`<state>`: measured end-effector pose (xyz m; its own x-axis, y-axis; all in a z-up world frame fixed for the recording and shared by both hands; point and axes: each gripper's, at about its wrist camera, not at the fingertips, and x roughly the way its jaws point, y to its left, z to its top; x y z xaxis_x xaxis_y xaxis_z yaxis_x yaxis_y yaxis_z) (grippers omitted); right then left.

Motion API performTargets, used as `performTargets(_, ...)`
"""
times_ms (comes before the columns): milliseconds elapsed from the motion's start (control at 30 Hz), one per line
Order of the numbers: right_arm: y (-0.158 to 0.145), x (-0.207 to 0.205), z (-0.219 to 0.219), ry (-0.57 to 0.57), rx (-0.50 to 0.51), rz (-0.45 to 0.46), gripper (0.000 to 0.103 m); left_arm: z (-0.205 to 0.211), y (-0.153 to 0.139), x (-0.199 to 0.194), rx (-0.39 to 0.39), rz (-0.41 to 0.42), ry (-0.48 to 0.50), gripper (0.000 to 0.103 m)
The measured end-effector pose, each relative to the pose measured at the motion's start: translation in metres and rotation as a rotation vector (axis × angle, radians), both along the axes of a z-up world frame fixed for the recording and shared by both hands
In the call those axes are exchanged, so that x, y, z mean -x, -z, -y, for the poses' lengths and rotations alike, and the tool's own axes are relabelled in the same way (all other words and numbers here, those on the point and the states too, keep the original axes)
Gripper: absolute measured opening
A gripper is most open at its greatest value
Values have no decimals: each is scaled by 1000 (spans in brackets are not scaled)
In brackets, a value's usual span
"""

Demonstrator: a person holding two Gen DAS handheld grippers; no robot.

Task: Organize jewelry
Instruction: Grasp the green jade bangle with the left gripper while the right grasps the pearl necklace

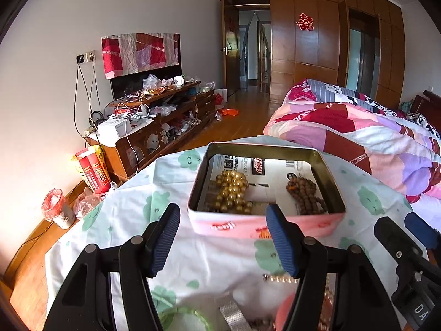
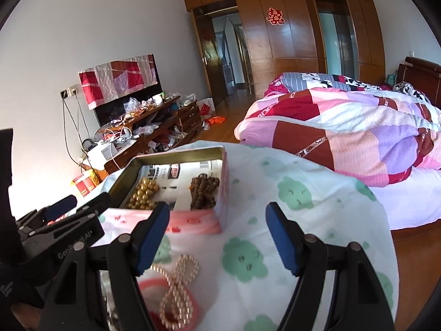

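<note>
Your left gripper (image 1: 223, 237) and right gripper (image 2: 217, 237) both hang with jaws spread and empty over the cloth-covered table (image 2: 317, 193). The open tin (image 1: 264, 223) at its far edge holds two bead strings, gold (image 1: 233, 190) and brown (image 1: 304, 193). Near the front edge lie one pearl strand (image 2: 179, 289), one pink bangle (image 2: 154, 284) and one green bangle (image 1: 187, 313). I'd take the pearl strand first, pinching where its loops bunch.

left gripper (image 1: 223, 238) agape, right gripper (image 2: 217, 238) agape, both empty
</note>
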<state>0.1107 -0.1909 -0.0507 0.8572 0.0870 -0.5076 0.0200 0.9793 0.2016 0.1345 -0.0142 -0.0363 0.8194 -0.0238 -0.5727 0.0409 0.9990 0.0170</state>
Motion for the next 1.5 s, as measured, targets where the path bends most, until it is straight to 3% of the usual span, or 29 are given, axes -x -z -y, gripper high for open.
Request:
performTargets(600,20,43,5,-33,11,-74,74,-38,28,60,61,-75,6,65)
performTargets(867,29,47,-2,-104,2,-130,54,-69,42,81,48,-115,-3,65)
performTargets(1033,29,42,-10,-147,-23,-155,49,-84,49,78,55,-147,-12,65)
performTargets(1200,34,33,-18,-188,-32,-193,39,-95,57,64,176,-209,-6,65)
performTargets(1267,37,31,-19,-188,-41,-209,39,-95,61,59,180,-236,-12,65)
performTargets(1333,40,32,-17,-185,-50,-216,39,-94,66,55,172,-270,-23,57)
performTargets(1400,39,33,-16,-180,-54,-216,39,-98,68,55,209,-274,-6,35)
performTargets(1500,37,33,-13,-170,-54,-210,39,-97,68,56,206,-279,18,33)
